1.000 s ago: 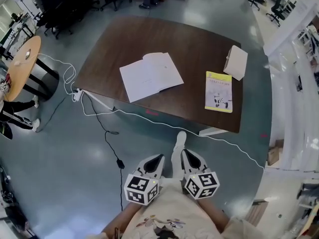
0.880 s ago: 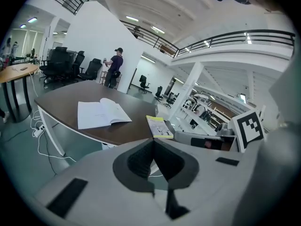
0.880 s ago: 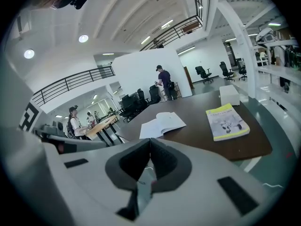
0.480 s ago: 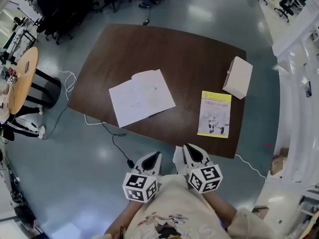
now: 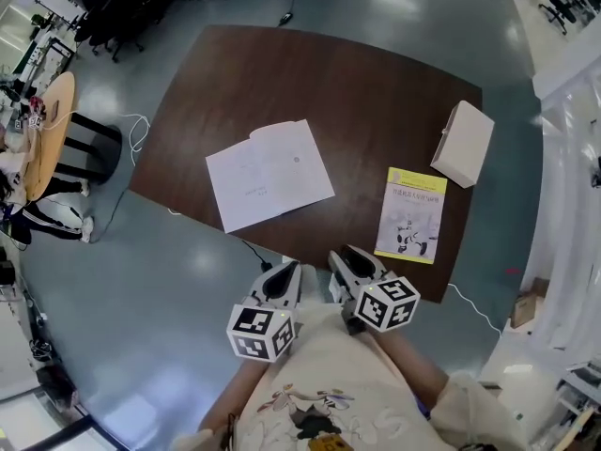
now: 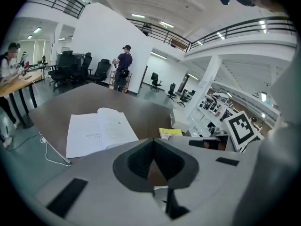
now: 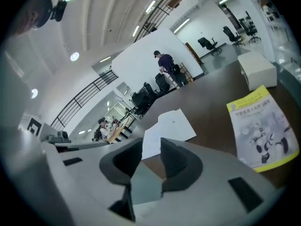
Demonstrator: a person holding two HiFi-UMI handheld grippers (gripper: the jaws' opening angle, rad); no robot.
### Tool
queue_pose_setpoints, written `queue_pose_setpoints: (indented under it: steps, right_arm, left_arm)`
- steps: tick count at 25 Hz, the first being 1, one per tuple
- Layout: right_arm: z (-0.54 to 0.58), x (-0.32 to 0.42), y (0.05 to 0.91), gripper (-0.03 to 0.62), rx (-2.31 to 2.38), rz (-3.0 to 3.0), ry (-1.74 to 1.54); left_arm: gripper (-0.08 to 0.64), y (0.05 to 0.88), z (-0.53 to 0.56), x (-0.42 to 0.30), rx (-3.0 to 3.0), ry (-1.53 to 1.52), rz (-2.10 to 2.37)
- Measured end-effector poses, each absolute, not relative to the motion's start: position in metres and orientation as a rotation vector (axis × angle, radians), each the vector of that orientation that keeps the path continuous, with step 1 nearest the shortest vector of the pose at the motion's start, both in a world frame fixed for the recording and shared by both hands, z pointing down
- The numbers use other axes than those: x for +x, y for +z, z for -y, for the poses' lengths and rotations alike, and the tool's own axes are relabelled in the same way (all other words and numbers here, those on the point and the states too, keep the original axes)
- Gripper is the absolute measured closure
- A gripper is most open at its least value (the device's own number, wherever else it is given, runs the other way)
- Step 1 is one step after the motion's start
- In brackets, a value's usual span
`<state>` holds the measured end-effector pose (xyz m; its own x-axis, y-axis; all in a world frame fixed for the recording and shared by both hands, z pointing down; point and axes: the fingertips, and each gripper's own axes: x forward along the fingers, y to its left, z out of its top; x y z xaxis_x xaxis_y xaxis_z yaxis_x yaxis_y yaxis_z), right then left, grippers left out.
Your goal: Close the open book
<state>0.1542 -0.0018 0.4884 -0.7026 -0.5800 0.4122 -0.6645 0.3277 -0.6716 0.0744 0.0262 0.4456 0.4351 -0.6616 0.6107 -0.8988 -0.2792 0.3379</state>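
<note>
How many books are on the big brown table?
2. The open book lies toward the left of the table; the closed yellow book lies near its front right edge, beside a white box. None seems hidden.

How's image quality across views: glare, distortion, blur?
Head view: fisheye bows the table edges; lamp glare on the floor; open book sharp. Left gripper view, right gripper view: dark round vignette, strong barrel distortion.

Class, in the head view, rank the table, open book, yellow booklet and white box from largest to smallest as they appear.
1. table
2. open book
3. yellow booklet
4. white box; it looks only slightly smaller than the booklet, so that last pair is unsure.
</note>
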Motion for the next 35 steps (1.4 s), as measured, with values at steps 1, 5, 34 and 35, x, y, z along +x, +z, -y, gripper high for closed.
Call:
queue_pose_setpoints:
  steps: [1, 5, 34, 35]
  right_arm:
    - [0.005, 0.151, 0.495, 0.474, 1.156, 2.462, 1.393]
    - [0.018, 0.144, 0.532, 0.468, 1.169, 2.341, 1.617]
    - [0.113, 0.063, 0.693, 0.403, 1.642, 1.602, 2.529]
    - [0.114, 0.063, 0.694, 0.403, 1.649, 1.596, 2.531]
  left_arm:
    - [0.554, 0.447, -0.024, 0.071, 2.028, 0.474, 1.308]
    - [0.554, 0.456, -0.010, 0.061, 2.012, 0.505, 1.285]
    - [0.554, 0.529, 0.091, -0.024, 2.121, 0.746, 0.943]
    - [0.554, 0.530, 0.091, -0.025, 2.122, 0.747, 0.940]
